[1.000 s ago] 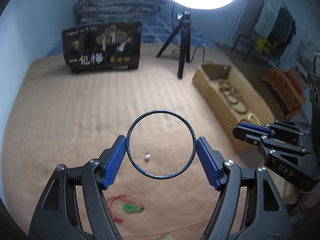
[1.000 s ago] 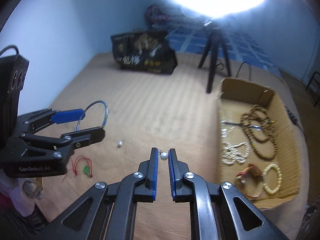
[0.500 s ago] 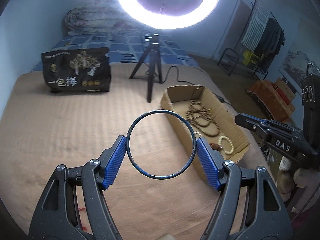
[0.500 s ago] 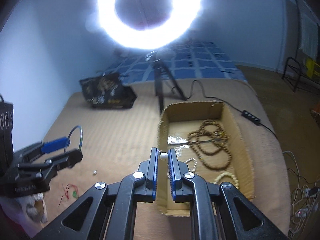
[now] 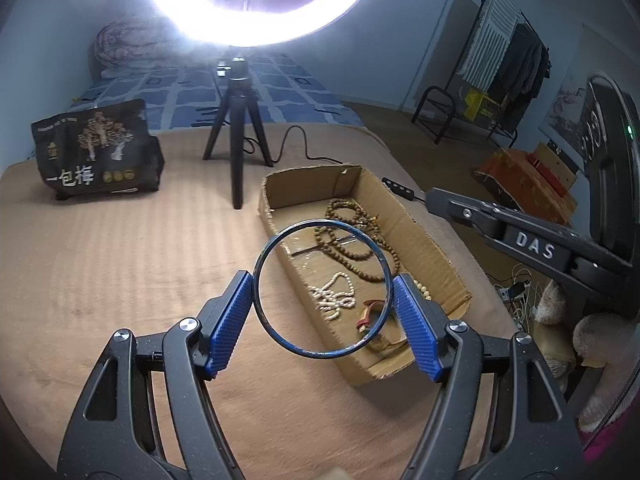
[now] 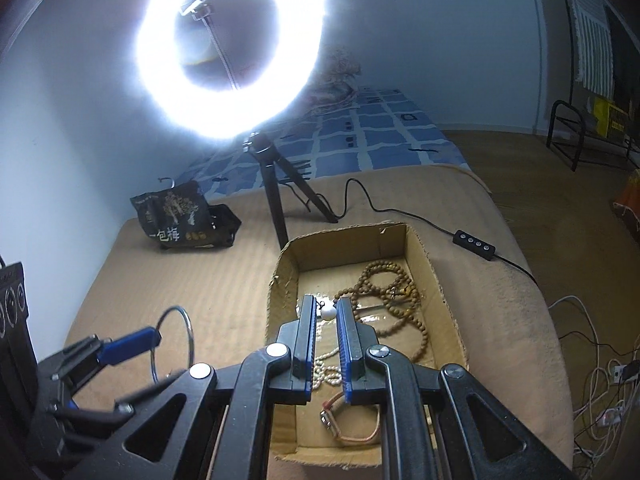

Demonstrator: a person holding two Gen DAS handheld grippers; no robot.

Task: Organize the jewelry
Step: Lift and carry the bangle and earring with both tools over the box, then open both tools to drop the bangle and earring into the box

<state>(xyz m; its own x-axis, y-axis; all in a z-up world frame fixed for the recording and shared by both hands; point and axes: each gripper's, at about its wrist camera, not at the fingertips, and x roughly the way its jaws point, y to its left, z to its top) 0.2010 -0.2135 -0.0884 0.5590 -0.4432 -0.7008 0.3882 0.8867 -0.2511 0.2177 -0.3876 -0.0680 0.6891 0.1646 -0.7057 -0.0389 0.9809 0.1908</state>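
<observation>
— Over the brown blanket (image 5: pixel 120 272), what has the left gripper (image 5: pixel 324 308) got?

— A thin dark-blue bangle (image 5: pixel 322 289). The jaws stand wide, and each blue pad (image 5: pixel 230 320) presses one side of the hoop, so it is clamped upright and clear of the blanket. Through it you look down into the cardboard box (image 5: pixel 436 268).

— And the right gripper (image 6: pixel 328 312)?

— Nearly closed, nipping a small white pearl bead (image 6: pixel 328 313) right at the tips. A tiny dark hook shows at its ten o'clock. The bead hangs above the inside of the box, near the box's left wall.

— What lies in the box?

— A long brown bead string (image 6: pixel 394 292) coiled toward twelve o'clock, a heap of small white pearls (image 5: pixel 334 296) in the middle, and a tan strap with a buckle (image 6: pixel 352 424) down at six o'clock.

— Where do the two grippers stand to each other?

— Well apart. From the right one, the left gripper with its bangle sits at eight o'clock, over the blanket and outside the box.

— Anything else about?

— A ring lamp (image 6: pixel 228 48) on a black tripod (image 6: pixel 276 200) at twelve o'clock of the box, with a black printed bag (image 6: pixel 184 216) at its ten o'clock.
</observation>
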